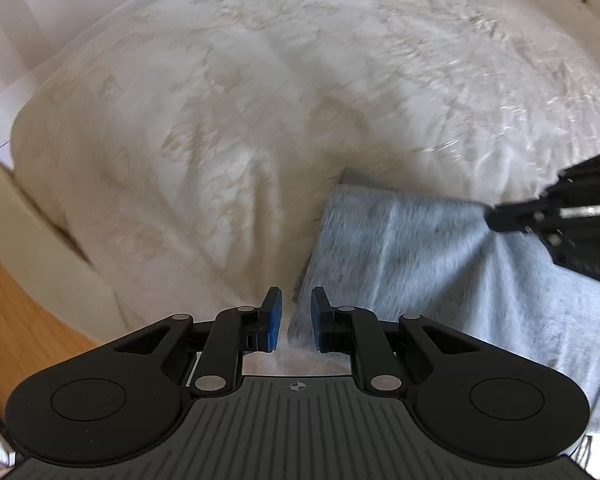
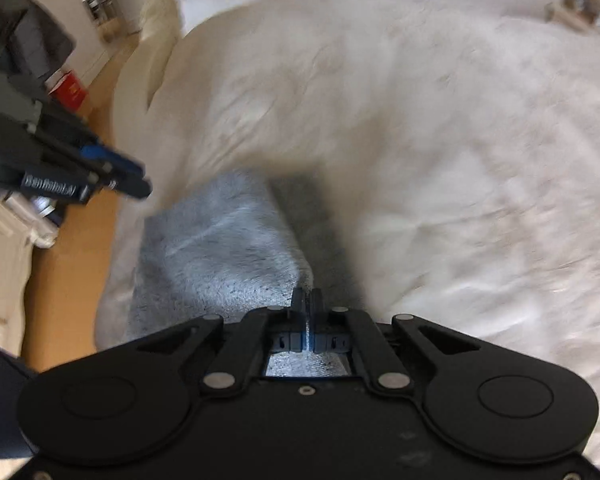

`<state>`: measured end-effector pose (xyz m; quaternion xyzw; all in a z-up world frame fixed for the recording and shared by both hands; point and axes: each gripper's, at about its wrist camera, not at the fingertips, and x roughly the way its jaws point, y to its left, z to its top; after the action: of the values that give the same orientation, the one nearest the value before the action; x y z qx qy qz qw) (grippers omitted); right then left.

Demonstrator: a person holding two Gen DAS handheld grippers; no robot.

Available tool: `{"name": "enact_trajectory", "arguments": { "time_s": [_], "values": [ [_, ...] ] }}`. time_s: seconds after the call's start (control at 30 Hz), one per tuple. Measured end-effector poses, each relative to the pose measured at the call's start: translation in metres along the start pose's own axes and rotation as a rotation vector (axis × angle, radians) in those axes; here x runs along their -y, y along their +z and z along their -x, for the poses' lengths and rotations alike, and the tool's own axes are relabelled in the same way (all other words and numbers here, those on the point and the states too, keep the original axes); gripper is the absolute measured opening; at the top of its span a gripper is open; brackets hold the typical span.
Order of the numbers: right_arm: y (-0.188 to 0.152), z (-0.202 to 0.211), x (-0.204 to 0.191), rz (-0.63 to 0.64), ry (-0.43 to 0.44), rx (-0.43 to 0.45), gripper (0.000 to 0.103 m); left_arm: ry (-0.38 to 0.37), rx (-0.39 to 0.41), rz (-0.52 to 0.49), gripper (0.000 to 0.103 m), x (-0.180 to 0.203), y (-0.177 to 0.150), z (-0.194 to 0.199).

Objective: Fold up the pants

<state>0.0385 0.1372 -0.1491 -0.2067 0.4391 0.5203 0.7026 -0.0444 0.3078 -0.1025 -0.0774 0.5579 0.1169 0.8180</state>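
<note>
Light grey pants (image 1: 420, 264) lie folded on a white bed. In the right wrist view the pants (image 2: 220, 256) rise toward my right gripper (image 2: 306, 300), which is shut on a pinch of their edge. The left wrist view shows that same right gripper (image 1: 492, 218) lifting the fabric at the right, with creases running to it. My left gripper (image 1: 296, 308) hovers at the pants' left corner, its blue pads a little apart and gripping nothing. From the right wrist it shows as the left gripper (image 2: 140, 184) off the pants' left side, empty.
The crumpled white bedspread (image 1: 260, 120) fills most of both views. Wooden floor (image 2: 68, 280) runs along the bed's left edge. A red box (image 2: 70, 90) and white cabinets (image 2: 0, 264) stand on the floor side.
</note>
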Motion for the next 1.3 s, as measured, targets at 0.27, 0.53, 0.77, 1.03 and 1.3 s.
{"name": "enact_trajectory", "arguments": {
  "time_s": [0.27,0.53,0.77,1.03,1.3],
  "values": [
    [-0.007,-0.05,0.011,-0.092,-0.06,-0.069,0.003,-0.084,0.015,-0.101,0.016,0.031,0.02,-0.012],
    [-0.021,-0.001,0.013,-0.226,-0.189,0.066,0.003,-0.112,0.015,-0.098,0.016,0.034,0.014,-0.011],
    [-0.014,-0.033,0.004,-0.094,-0.19,-0.061,0.015,-0.091,-0.024,-0.078,0.016,0.024,0.009,-0.016],
    [0.025,-0.003,-0.027,-0.083,-0.068,0.083,0.03,-0.009,-0.08,0.023,0.016,-0.027,-0.012,-0.018],
    [0.009,-0.017,-0.136,0.244,-0.047,0.031,0.043,0.01,-0.077,0.049,0.016,-0.049,-0.013,-0.018]
  ]
}}
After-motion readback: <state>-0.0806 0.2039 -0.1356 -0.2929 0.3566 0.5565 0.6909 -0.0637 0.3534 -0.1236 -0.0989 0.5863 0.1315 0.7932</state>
